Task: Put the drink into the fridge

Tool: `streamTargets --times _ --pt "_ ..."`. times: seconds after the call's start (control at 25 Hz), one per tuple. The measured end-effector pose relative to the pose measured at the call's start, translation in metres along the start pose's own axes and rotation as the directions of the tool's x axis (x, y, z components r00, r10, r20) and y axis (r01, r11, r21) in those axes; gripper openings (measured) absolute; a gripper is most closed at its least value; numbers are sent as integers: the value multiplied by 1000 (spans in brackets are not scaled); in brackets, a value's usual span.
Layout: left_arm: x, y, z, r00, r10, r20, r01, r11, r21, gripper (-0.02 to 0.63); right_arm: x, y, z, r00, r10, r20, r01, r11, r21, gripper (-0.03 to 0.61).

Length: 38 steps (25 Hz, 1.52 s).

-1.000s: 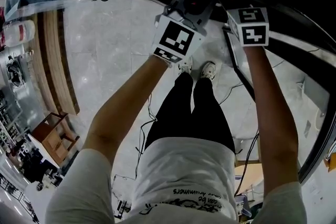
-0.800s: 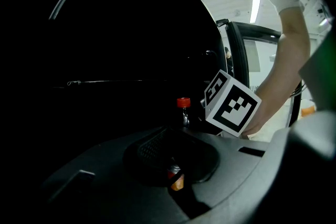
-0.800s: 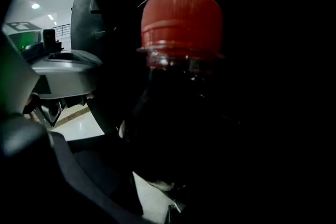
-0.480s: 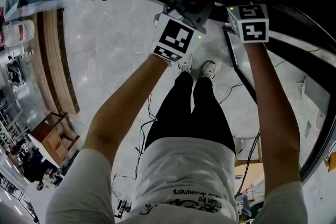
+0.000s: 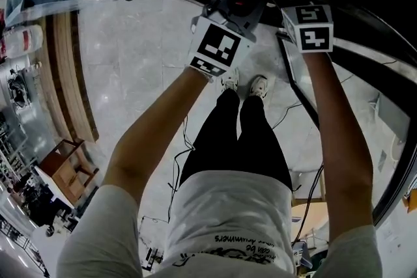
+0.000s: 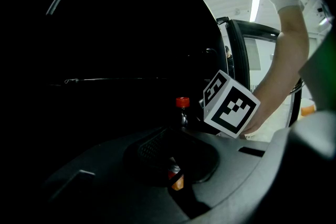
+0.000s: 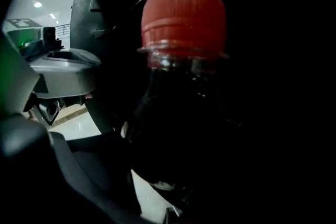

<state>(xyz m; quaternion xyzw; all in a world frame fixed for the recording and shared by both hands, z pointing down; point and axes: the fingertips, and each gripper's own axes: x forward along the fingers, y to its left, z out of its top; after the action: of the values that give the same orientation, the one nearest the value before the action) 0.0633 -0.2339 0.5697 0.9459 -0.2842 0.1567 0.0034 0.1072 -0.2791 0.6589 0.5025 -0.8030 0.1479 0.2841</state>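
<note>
Floor (image 5: 124, 55): grey stone tiles, below both grippers.
Fridge (image 6: 105, 50): dark interior, ahead of both.
Bottle (image 7: 181, 113): upright, red cap, dark drink, between the right jaws.
Right gripper (image 7: 168, 186): wide; we see a gap beside the bottle.
Left gripper (image 6: 176, 186): jaws together, empty, beside the right gripper.

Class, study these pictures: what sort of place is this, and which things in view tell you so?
Probably a shop or a similar indoor hall: a polished tile floor, stocked shelves along one side, a strip light overhead, and an open glass fridge door.
</note>
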Motion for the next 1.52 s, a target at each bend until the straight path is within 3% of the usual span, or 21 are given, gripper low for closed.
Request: streamTargets --times 0.84,1.16,1.52 --pt "-6 -5 7 1000 -4 17 4 1000 -7 21 -13 -5 -7 1000 -25 16 24 997 71 451" --pt "-13 -9 10 1000 0 22 0 1000 -14 21 -29 -2 -18 999 -32 10 30 985 167 462" --pt "-25 -19 20 1000 13 24 -13 999 -30 21 -56 2 -12 997 -64 43 53 976 212 453"
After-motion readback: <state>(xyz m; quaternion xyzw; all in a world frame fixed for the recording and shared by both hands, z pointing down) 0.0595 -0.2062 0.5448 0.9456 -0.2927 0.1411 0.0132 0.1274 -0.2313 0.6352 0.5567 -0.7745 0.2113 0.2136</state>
